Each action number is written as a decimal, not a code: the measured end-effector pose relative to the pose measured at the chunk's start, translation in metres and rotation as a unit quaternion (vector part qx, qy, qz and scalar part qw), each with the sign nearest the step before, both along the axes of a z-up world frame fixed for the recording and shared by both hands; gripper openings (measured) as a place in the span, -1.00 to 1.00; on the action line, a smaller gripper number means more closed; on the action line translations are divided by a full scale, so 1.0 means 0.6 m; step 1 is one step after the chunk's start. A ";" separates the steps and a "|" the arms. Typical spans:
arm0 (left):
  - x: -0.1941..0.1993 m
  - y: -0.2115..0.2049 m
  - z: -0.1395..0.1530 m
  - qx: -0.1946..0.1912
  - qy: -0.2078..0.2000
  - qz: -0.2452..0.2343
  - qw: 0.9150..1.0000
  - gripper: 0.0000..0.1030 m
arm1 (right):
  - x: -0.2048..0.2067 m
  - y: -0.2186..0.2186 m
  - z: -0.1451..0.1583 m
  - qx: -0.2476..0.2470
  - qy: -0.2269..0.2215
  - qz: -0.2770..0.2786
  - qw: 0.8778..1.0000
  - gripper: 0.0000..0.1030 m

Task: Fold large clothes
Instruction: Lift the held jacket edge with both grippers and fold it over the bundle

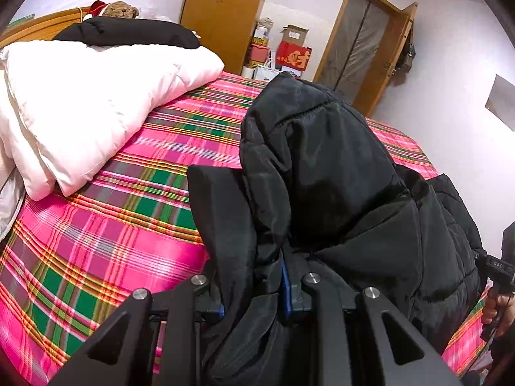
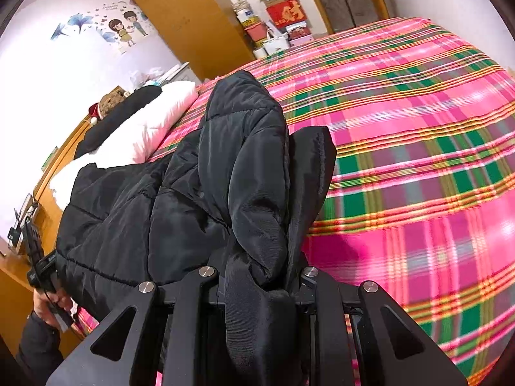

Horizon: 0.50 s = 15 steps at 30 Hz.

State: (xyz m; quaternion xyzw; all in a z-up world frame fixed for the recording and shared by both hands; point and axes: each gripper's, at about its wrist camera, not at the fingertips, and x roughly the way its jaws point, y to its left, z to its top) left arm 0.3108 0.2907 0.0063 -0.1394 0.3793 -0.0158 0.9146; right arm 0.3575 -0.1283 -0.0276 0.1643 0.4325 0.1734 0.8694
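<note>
A black puffer jacket [image 1: 338, 173] hangs lifted above the plaid bed sheet [image 1: 106, 225], stretched between both grippers. My left gripper [image 1: 257, 292] is shut on a bunched edge of the jacket; fabric spills over and hides its fingertips. My right gripper [image 2: 260, 286] is shut on another bunched edge of the same jacket [image 2: 180, 199], which drapes away to the left over the sheet [image 2: 418, 160]. The right gripper's hand shows at the left wrist view's right edge [image 1: 499, 292]; the left hand shows in the right wrist view [image 2: 48, 292].
A folded white duvet [image 1: 80, 103] with a black garment [image 1: 128, 33] and a teddy bear [image 1: 120, 9] lies at the bed's head. A wooden wardrobe [image 1: 222, 9], stacked boxes [image 1: 293, 54] and a door [image 1: 363, 45] stand beyond the bed.
</note>
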 end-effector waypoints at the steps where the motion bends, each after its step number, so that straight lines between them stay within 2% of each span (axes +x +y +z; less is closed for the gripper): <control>1: 0.005 0.007 -0.011 0.000 0.002 0.002 1.000 -0.51 | 0.006 0.006 -0.012 -0.001 0.005 0.001 1.000 -0.62; 7: 0.033 0.025 -0.117 0.005 0.045 0.011 0.999 -0.49 | 0.020 0.023 -0.103 -0.020 0.051 -0.010 0.998 -0.58; 10: 0.038 0.048 -0.175 -0.023 0.068 0.030 0.997 -0.44 | 0.015 0.011 -0.148 -0.018 0.073 -0.020 0.997 -0.47; 15: 0.038 0.058 -0.215 -0.039 0.072 0.036 0.996 -0.31 | 0.016 0.010 -0.162 -0.023 0.078 -0.017 0.997 -0.22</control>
